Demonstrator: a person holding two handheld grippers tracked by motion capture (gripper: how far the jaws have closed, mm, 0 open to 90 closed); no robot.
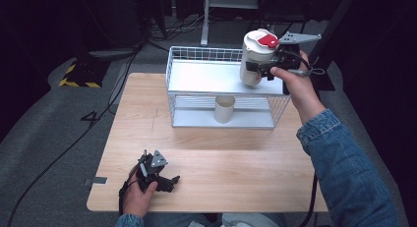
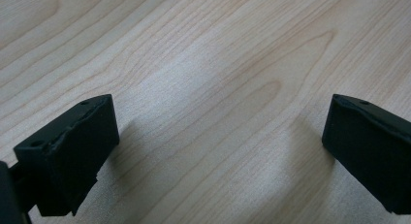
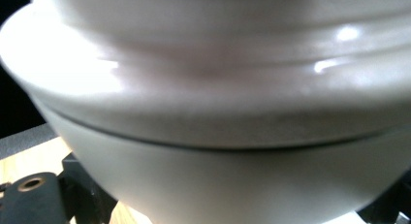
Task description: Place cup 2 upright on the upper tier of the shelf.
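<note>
A white canister with a white and red lid (image 1: 256,57) hangs upright in the air over the right end of the wire rack's top shelf (image 1: 206,77). My right gripper (image 1: 260,70) is shut on its side, coming in from the right. In the right gripper view the canister's pale wall (image 3: 218,112) is pressed up close, between the jaws. A second, plain white cylinder (image 1: 224,109) stands on the rack's lower shelf. My left gripper (image 1: 169,182) rests on the table near the front left edge, and its jaws stand wide apart over bare wood (image 2: 218,112).
The white wire rack (image 1: 173,97) stands at the back middle of the wooden table (image 1: 206,163). Dark floor, cables and a desk leg lie beyond the table. A denim sleeve (image 1: 344,163) reaches in along the right side.
</note>
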